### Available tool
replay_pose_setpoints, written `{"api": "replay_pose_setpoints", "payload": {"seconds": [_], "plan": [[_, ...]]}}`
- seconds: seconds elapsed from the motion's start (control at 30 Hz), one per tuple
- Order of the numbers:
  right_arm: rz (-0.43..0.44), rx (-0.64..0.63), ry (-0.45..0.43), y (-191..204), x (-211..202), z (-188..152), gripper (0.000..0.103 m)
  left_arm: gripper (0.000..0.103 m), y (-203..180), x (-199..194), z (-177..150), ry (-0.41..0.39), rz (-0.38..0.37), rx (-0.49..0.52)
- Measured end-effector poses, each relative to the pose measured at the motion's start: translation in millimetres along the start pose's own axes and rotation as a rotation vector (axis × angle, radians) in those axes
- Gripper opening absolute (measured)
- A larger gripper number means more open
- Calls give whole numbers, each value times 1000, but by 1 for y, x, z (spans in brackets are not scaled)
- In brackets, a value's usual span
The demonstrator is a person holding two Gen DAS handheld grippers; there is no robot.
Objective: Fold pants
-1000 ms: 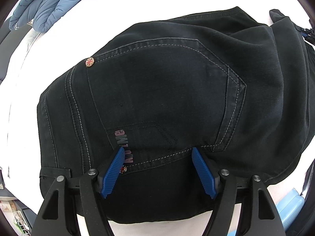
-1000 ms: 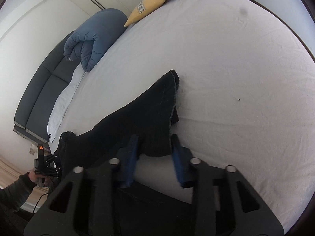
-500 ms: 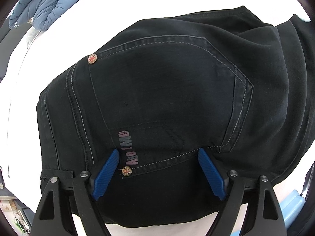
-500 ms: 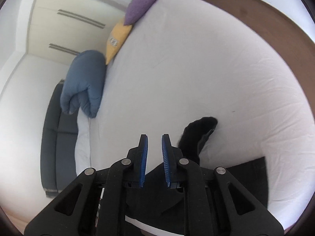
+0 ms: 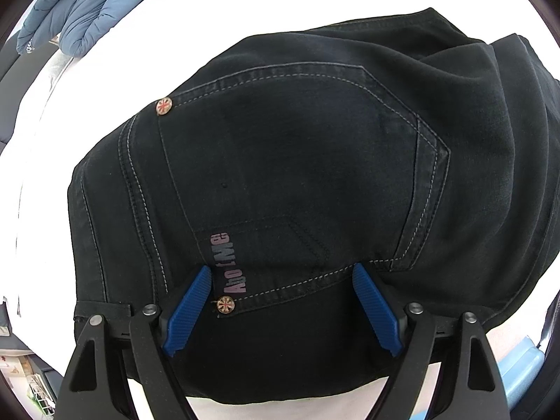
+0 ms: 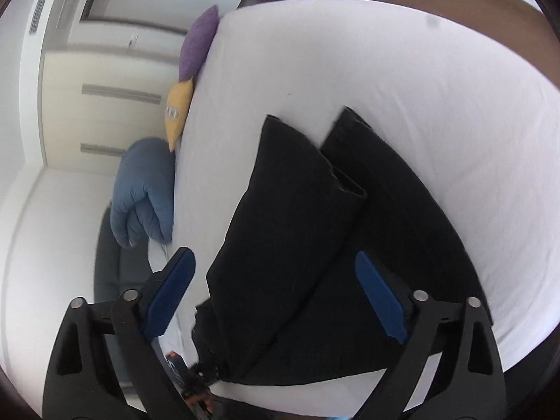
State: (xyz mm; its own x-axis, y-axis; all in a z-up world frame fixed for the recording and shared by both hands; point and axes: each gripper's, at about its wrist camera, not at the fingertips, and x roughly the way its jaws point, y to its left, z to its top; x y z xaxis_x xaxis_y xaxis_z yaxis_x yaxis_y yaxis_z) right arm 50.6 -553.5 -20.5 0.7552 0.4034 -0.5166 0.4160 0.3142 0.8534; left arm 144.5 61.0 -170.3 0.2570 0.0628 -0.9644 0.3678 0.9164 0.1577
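Black jeans (image 5: 297,175) lie on a white bed (image 5: 245,3), seat side up with a back pocket and rivets showing. My left gripper (image 5: 281,287) is open, its blue pads resting on the waistband area without pinching it. In the right wrist view the two pant legs (image 6: 297,227) stretch away across the bed sheet (image 6: 385,70), one leg lying over the other. My right gripper (image 6: 274,280) is open and empty, hovering above the legs.
A blue duvet (image 6: 143,189) lies at the bed's left side, also seen in the left wrist view (image 5: 84,3). Yellow (image 6: 178,108) and purple (image 6: 197,42) pillows sit at the bed's far end. A dark sofa (image 6: 108,262) stands beside the bed.
My right gripper let go of the pant leg, opened wide and swung round to look along both legs. My left gripper opened slightly and stayed over the waistband.
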Motion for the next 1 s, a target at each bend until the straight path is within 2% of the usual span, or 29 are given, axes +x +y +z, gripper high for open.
{"api": "replay_pose_setpoints", "payload": {"seconds": [0.1,0.2,0.23,0.4,0.57,0.67,0.7,0.77,0.83,0.9,1.0], "plan": [[40,46,29,-11,16,-23,92,87,-1,0,1,-1,2,0],[15,57,67,-8,42,-36,75,87,0,0,1,-2,1,1],[4,71,70,-9,49,-37,73,87,1,0,0,-3,1,1],[-34,141,22,-19,70,-41,64,87,5,0,-4,-15,-2,-1],[22,186,-52,-20,75,-32,60,87,11,-1,-11,-26,-9,3],[23,192,-109,-26,76,-29,42,87,14,-1,-15,-32,-9,5],[30,203,-119,-31,75,-29,32,87,14,-1,-16,-34,-9,5],[41,216,-131,-36,73,-24,24,87,15,-1,-17,-36,-10,5],[22,213,-137,-40,72,-25,5,87,15,-1,-18,-38,-11,4],[27,208,-150,-41,64,-26,2,87,16,-2,-19,-39,-11,5],[29,169,-218,-33,37,-29,2,87,16,-2,-21,-41,-13,3]]}}
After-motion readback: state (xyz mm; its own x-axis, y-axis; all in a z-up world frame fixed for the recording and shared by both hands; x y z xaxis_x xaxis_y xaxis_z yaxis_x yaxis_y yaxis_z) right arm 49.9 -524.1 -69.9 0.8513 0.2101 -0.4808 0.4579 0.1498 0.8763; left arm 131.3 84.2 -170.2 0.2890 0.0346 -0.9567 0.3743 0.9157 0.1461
